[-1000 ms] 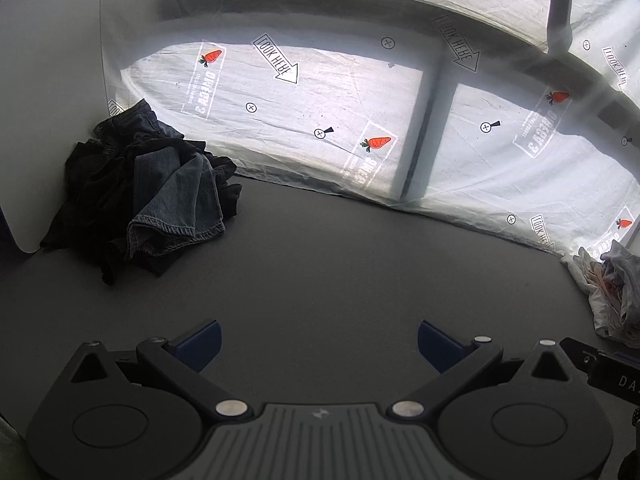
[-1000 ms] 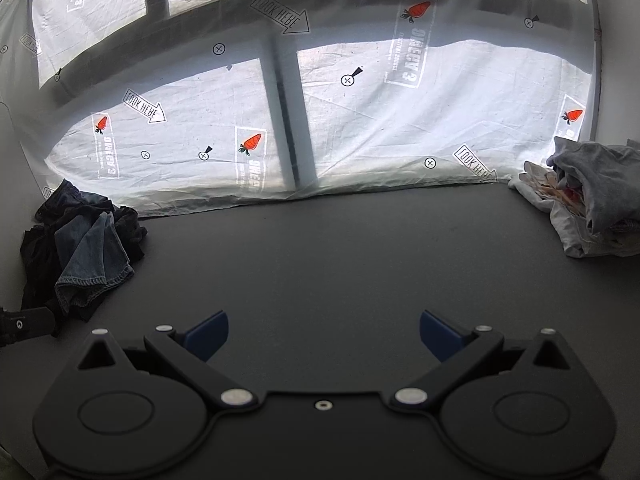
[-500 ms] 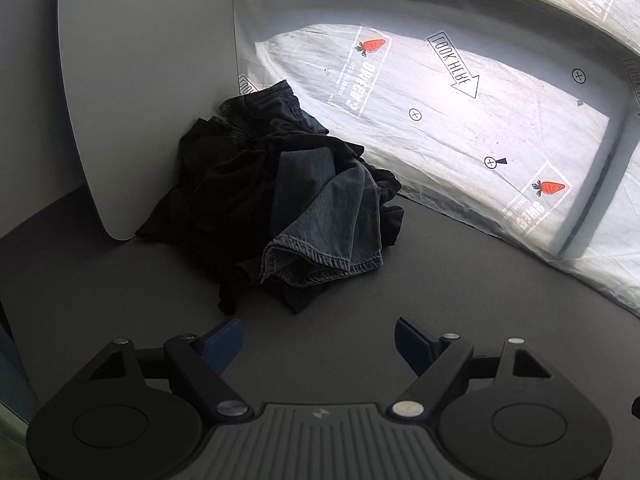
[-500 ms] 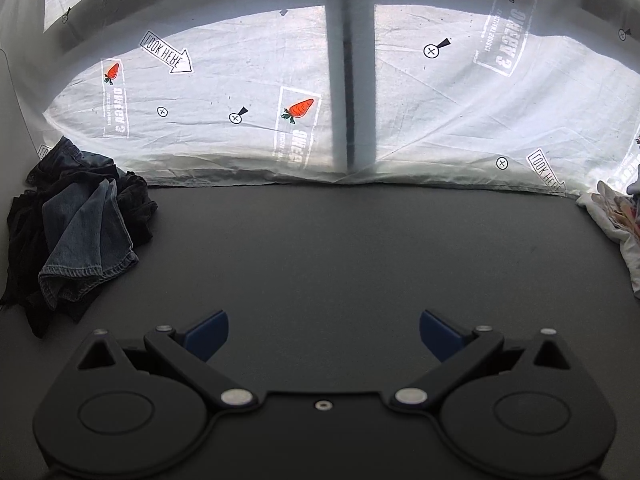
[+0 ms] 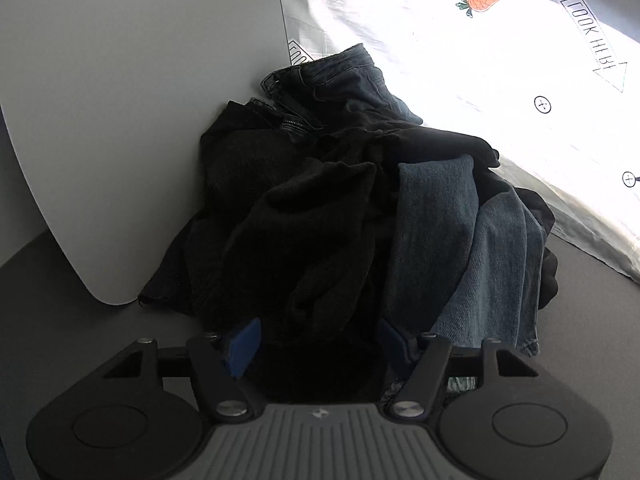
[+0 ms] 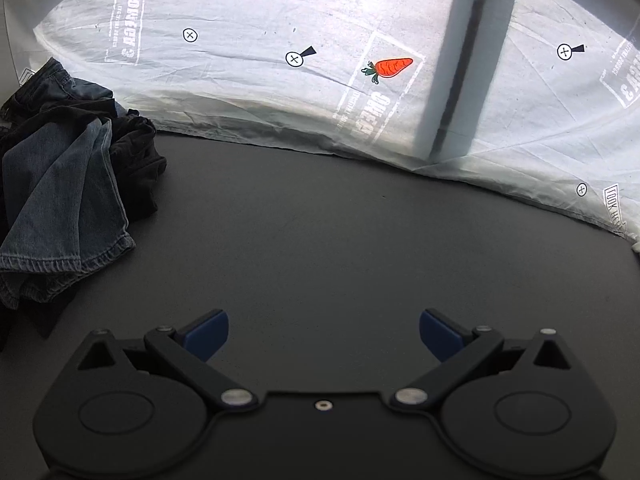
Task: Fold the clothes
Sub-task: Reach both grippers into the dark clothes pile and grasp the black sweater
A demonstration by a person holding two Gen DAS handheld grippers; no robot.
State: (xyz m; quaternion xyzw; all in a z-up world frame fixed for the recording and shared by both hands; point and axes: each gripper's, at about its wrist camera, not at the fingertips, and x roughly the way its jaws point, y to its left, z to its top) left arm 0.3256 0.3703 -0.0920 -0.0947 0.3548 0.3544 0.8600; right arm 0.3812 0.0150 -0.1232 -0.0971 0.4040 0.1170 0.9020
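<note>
Black two-finger right gripper with blue pads spread wide above bare dark grey tabletop. Heap of dark denim and black clothes at left edge, against white carrot-printed plastic sheet behind.

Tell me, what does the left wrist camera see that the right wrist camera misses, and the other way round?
Only the left view shows the white board standing behind the clothes, the jeans waistband at the back of the heap, and the left hand-held gripper, open, with black fabric between its fingers. Only the right view shows the wide bare stretch of dark table, the dark window post, and the right hand-held gripper, open over the table with nothing in it. Both show the pile of dark clothes and the carrot-printed sheet.
</note>
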